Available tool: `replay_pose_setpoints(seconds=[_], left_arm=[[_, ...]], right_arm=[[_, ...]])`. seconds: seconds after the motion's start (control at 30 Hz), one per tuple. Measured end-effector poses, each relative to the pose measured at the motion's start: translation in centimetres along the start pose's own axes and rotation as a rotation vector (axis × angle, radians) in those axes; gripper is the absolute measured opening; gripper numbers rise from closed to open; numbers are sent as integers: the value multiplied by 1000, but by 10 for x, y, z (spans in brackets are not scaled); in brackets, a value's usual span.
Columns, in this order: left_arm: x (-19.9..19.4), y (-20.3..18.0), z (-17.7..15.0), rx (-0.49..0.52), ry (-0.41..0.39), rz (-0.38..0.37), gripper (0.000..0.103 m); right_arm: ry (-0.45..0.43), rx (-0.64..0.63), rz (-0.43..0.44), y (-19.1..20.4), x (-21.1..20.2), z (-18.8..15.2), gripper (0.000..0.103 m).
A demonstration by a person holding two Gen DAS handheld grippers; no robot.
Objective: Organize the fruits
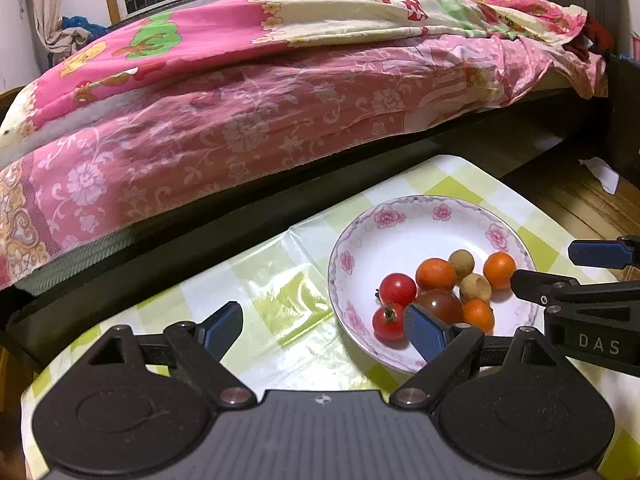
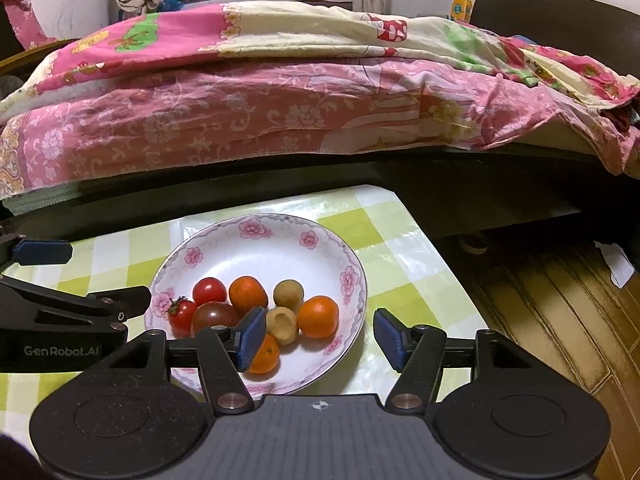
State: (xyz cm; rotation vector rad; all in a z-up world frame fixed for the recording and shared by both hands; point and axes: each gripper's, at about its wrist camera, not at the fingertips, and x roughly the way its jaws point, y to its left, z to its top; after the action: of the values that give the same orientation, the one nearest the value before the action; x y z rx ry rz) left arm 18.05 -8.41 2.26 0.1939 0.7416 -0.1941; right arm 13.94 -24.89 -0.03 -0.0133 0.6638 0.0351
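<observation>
Both my grippers, left (image 1: 322, 330) wide, right (image 2: 318, 336) half-open, hold nothing above floral bowl (image 2: 200, 248) w/ fruits; I should approach slowly, pinch gently.

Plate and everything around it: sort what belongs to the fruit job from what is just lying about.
Job:
- plate
- red tomatoes
- dark tomato
- oranges
- brown fruits

Lying about:
- bed
- checked tablecloth
- paper scrap
</observation>
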Motion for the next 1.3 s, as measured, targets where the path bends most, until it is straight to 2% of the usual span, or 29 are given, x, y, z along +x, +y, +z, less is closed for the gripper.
replay_pose_setpoints(seconds=[0.47,1.3], left_arm=[[-26,3,-17,-24,-10,-5,95],[-63,9,-42,-35,-23,-6,95]], right_arm=[[-29,-7,-10,4,-25,-11,59],[-20,22,-16,9,-56,-41,59]])
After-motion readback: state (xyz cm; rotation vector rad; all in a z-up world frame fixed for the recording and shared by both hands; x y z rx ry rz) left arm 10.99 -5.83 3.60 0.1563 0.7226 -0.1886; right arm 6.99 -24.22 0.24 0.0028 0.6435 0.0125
